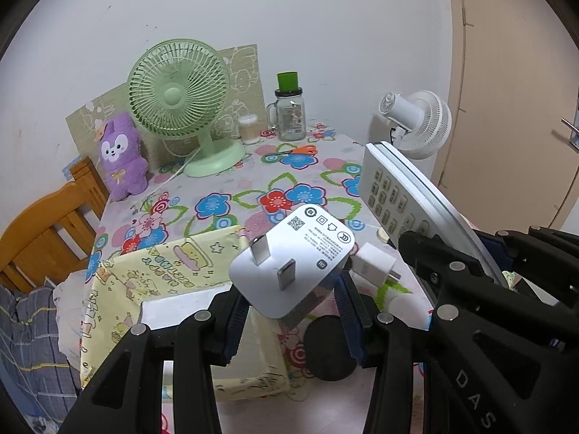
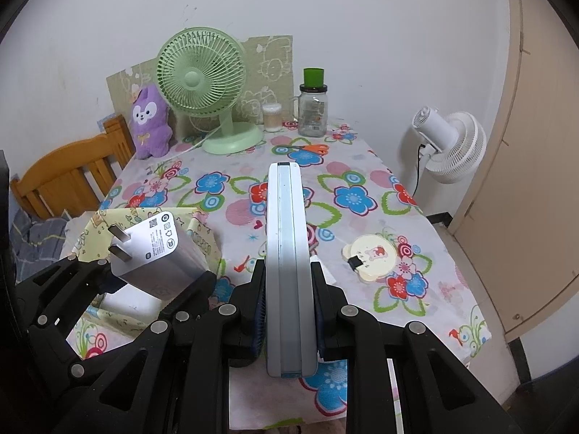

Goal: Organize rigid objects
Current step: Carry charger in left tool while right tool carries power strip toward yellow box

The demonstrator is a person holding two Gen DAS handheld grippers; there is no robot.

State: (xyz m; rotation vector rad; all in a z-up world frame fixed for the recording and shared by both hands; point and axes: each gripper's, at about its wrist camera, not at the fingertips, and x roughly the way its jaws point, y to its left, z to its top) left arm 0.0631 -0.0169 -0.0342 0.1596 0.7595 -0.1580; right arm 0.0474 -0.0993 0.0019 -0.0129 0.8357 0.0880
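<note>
A white charger (image 1: 296, 264) was pinched by the left gripper (image 1: 295, 311), prongs up, and held in the air over the near end of the table (image 1: 253, 177), above a yellow box (image 1: 173, 271). A remote (image 2: 287, 264) was clamped edge-on by the right gripper (image 2: 287, 311), raised just right of the charger. A smaller white plug (image 1: 376, 266) and a black disc (image 1: 331, 347) lay below, apparently on the cloth. A bear-shaped pad (image 2: 374, 258) lay well to the right. Scissors (image 2: 311, 149) lay farther back.
</note>
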